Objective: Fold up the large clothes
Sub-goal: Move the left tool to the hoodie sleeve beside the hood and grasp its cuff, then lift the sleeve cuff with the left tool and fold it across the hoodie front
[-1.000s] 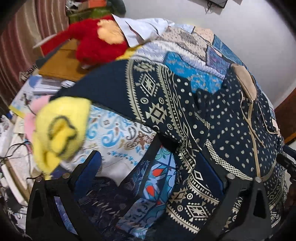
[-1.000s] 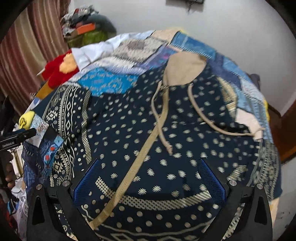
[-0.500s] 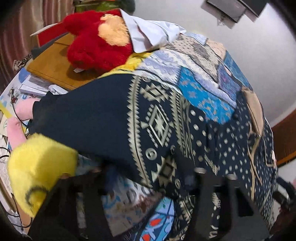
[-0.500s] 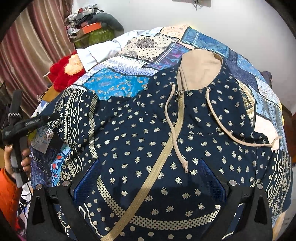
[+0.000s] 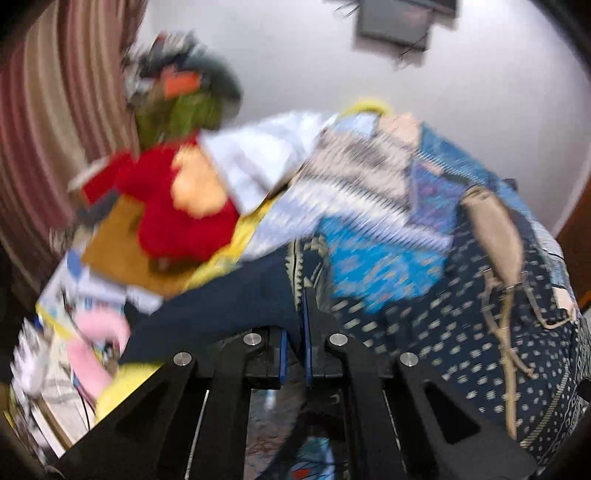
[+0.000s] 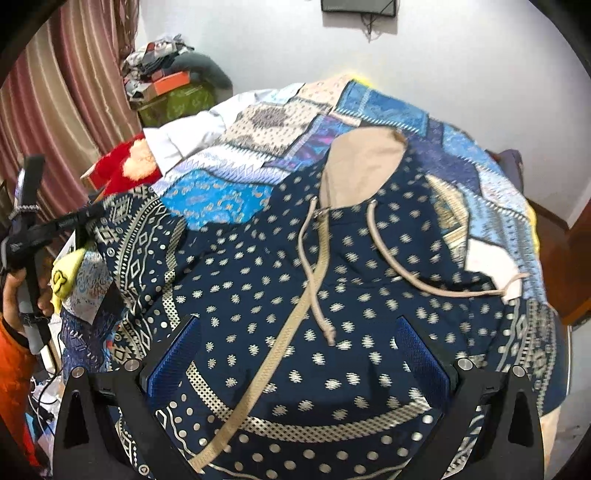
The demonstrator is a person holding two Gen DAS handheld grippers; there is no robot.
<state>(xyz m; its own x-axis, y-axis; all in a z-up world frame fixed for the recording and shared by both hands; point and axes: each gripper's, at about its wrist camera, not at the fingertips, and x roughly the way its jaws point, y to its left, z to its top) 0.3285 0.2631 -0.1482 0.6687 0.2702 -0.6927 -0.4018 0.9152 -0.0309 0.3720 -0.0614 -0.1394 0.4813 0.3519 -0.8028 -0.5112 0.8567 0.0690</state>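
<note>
Hoodie point(image 6: 332, 288): navy, cream dot print, laid front-up on bed with patchwork quilt point(image 6: 388, 107). Left tool point(image 5: 295, 332) pinched tight on sleeve point(image 5: 236, 295), blue pads nearly touching with navy cloth and patterned cuff band between them. Left view badly motion-blurred, fine detail unreadable. Right tool point(image 6: 295, 354) spread wide, hanging over lower front of hoodie, blue pads point(image 6: 173, 354) either side of zip line, gripping nothing; contact with fabric can't be judged.

Outward from right tool: beige zipper band point(image 6: 280, 343) running diagonally up to collar; two beige drawcords point(image 6: 314, 280), one ending just ahead of tool, other trailing off to right edge of garment. Tan hood lining point(image 6: 362, 170) lying flat above collar, on quilt. Left sleeve with geometric band print at left edge of bed, held up by left tool point(image 6: 74, 221), seen in right view with gripping hand point(image 6: 14, 295) below it.

Past bed edge on left: red plush toy point(image 5: 170, 206) on brown board, white cloth point(image 6: 184, 136) beside it, yellow soft item point(image 6: 66, 277), striped curtain point(image 6: 55, 110), clutter pile in corner. Dark screen point(image 6: 358, 7) on white wall.
</note>
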